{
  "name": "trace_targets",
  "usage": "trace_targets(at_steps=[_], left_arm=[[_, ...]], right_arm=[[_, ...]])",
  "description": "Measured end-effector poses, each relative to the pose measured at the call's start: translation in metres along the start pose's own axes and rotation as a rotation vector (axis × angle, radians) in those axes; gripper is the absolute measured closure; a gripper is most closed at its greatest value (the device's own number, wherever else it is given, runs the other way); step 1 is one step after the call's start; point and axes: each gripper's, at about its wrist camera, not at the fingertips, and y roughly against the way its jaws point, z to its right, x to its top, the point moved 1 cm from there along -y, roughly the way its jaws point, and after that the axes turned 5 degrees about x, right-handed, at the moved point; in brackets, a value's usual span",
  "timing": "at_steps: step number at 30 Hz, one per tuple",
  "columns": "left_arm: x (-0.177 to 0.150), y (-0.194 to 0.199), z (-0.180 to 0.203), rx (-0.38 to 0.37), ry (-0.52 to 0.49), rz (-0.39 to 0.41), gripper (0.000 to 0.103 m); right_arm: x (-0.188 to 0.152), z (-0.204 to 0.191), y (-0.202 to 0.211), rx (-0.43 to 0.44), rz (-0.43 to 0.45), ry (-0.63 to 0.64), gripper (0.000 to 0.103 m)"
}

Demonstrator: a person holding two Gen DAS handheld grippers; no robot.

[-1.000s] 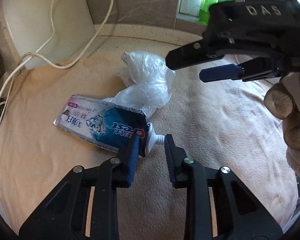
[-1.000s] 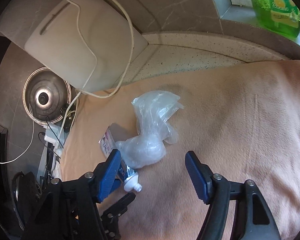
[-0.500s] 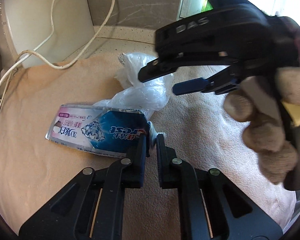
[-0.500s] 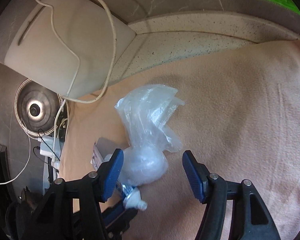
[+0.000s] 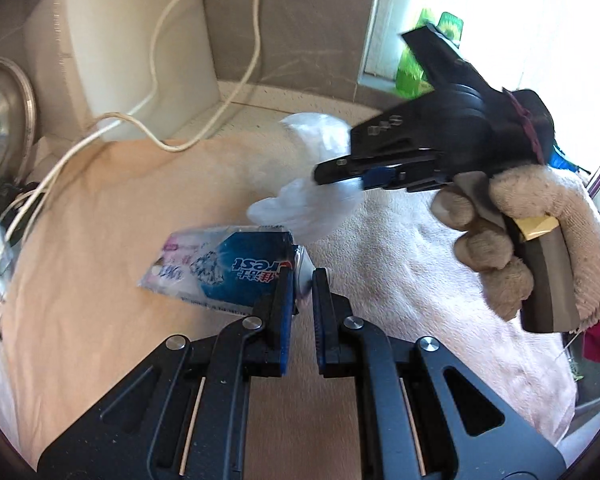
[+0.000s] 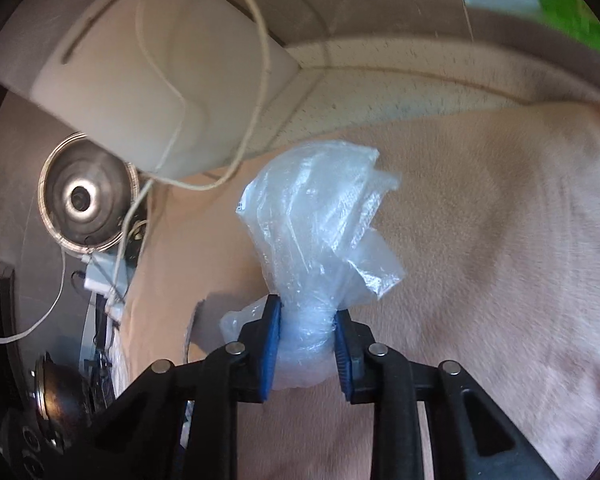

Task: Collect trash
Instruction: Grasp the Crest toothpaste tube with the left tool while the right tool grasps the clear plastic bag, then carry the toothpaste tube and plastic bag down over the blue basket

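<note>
Our left gripper [image 5: 303, 280] has its jaws closed on the cap end of the toothpaste tube [image 5: 224, 270], which lies mid-worktop on the beige cloth [image 5: 80, 240]. Our right gripper [image 6: 306, 320] pinches the crumpled plastic bag [image 6: 320, 220] toward the cloth's back edge.
</note>
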Motion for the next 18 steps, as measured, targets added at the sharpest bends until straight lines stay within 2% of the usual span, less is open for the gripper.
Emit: trace_targets(at_steps=[10, 18], left_arm=[[-0.021, 0.071, -0.006, 0.05, 0.074, 0.066, 0.096], [-0.055, 0.138, -0.006, -0.005, 0.057, 0.111, 0.096]], right_arm=[[-0.042, -0.024, 0.071, 0.059, 0.031, 0.124, 0.08], [-0.112, -0.053, 0.133, 0.09, 0.088, 0.172, 0.08]])
